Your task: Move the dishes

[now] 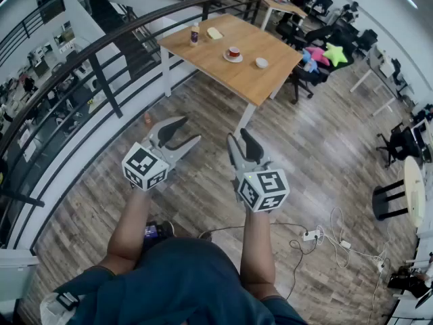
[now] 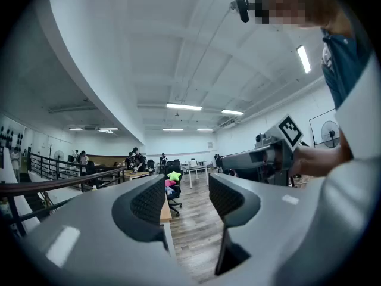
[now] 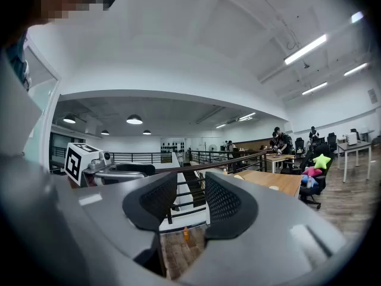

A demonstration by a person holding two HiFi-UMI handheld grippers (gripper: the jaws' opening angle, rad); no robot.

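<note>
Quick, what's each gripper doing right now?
Left gripper: open, nothing between the jaws.
Right gripper: open, nothing between the jaws.

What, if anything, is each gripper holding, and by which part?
Nothing is held. The left gripper and the right gripper hover with jaws apart and empty, away from the cup and saucer on the wooden table.

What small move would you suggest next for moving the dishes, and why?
Probably walk toward the table: the cup and bowl sit there, well beyond the left gripper and right gripper, which are both open and empty.
</note>
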